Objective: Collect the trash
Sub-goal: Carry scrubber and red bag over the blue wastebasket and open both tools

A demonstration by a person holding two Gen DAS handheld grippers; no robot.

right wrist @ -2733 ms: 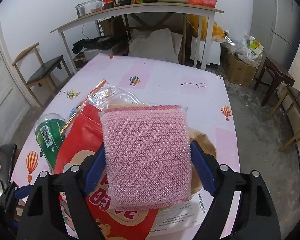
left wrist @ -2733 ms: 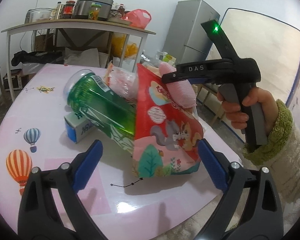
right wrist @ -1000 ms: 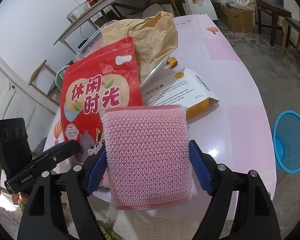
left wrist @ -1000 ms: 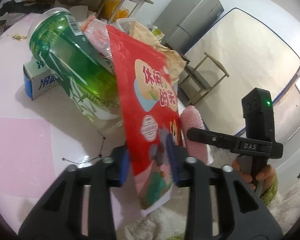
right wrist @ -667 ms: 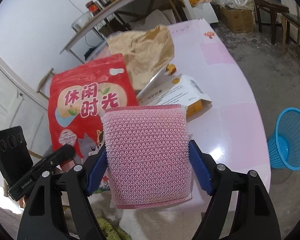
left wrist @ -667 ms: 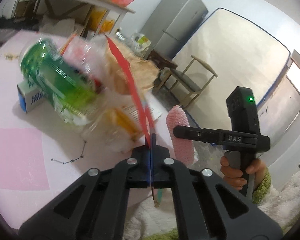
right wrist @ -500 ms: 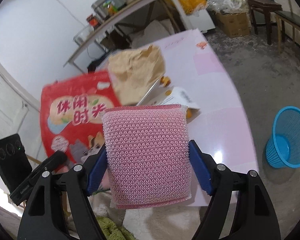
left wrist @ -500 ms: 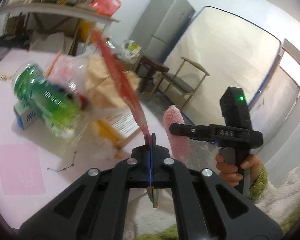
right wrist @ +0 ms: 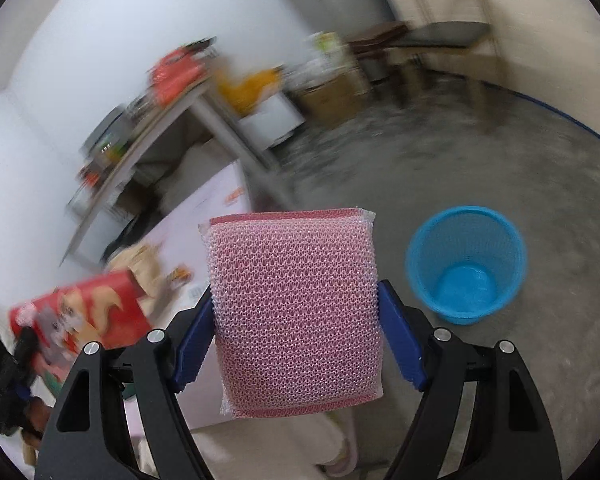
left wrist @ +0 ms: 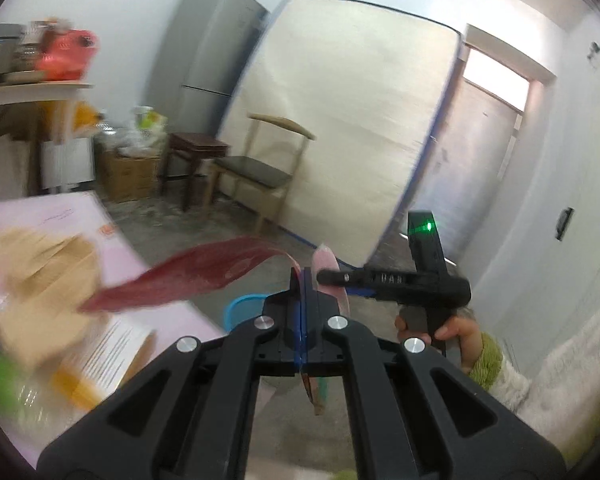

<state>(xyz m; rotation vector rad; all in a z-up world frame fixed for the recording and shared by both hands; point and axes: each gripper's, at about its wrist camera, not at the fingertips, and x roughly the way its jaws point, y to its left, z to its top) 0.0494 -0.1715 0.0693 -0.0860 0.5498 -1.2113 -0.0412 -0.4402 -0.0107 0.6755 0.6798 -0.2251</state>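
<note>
My left gripper (left wrist: 303, 280) is shut on the lower edge of a red snack bag (left wrist: 188, 276), which bends away to the left, seen edge-on and blurred. In the right wrist view the same red snack bag (right wrist: 88, 312) hangs at the lower left with the left gripper (right wrist: 24, 344) on it. My right gripper (right wrist: 296, 304) is shut on a pink mesh sponge (right wrist: 296, 308), whose sides press against the blue pads. That pink mesh sponge (left wrist: 327, 268) shows edge-on just right of the left fingertips. A blue mesh bin (right wrist: 466, 264) stands on the floor to the right; its rim (left wrist: 240, 304) peeks out behind the left fingers.
The pink table (left wrist: 4, 216) still carries a brown paper bag (left wrist: 40, 264), a white and orange box (left wrist: 112, 352) and other blurred litter. A wooden chair (left wrist: 260, 168), a stool (left wrist: 196, 156), a grey fridge (left wrist: 204, 56) and a leaning mattress (left wrist: 340, 120) stand beyond on grey concrete floor (right wrist: 500, 152).
The left gripper closed on the red bag, lifted it off the table and swung right. The right gripper, still holding the sponge, swung right too, bringing the blue bin closer.
</note>
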